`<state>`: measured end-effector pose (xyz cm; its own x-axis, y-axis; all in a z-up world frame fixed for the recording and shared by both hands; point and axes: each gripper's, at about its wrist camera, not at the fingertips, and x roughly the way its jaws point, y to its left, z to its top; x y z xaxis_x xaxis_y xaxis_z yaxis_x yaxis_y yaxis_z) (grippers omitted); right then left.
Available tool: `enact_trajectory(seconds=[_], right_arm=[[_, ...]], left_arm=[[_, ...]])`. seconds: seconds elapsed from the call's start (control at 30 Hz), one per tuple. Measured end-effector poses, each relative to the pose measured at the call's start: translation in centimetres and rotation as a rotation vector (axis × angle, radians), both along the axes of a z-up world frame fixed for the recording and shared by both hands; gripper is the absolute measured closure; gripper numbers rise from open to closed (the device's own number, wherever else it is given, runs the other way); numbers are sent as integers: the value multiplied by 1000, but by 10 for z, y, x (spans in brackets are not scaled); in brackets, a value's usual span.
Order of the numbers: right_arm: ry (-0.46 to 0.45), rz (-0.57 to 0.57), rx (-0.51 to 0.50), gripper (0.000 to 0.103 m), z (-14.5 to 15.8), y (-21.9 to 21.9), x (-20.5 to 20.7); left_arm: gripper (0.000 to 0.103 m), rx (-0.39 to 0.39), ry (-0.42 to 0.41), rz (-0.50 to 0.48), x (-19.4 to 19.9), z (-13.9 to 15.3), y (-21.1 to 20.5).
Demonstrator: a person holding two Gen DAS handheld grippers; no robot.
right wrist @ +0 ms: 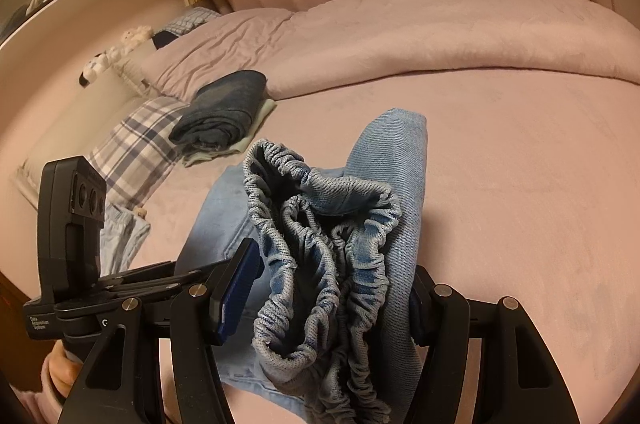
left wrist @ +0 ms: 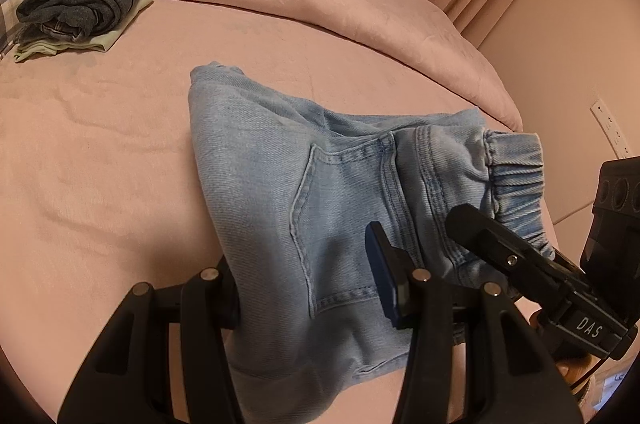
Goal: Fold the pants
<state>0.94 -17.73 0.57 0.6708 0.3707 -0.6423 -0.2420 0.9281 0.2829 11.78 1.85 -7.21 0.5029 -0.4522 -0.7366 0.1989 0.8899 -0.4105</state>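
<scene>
In the left wrist view, the light blue jeans (left wrist: 304, 192) are lying folded into a thick bundle on the pink bed sheet (left wrist: 100, 164), back pocket upward, and the left gripper (left wrist: 308, 300) is straddling their near end, its fingers apparently clamping the denim between them. The right gripper (left wrist: 504, 248) is coming in from the right, gripping at the gathered elastic waistband (left wrist: 508, 180). In the right wrist view, the right gripper (right wrist: 320, 308) is pinching the bunched waistband (right wrist: 320, 224) and folded layers between its pads, fabric filling the gap. Beyond, a dark folded pair (right wrist: 224, 112) is sitting stacked near a plaid pillow (right wrist: 136, 148). Folding seems nearly done; the bundle is seemingly being carried. Next is probably moving it onto that stack, both grips staying firm so layers are not slipping.
</scene>
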Motion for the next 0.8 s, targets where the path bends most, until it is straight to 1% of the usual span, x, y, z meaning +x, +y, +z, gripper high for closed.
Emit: enact_trajectory(seconds=[0.8], right_arm=[[-1,-6,5,37,1,-7,7]], left_arm=[[54,26,-4,-8,12,3,-14]])
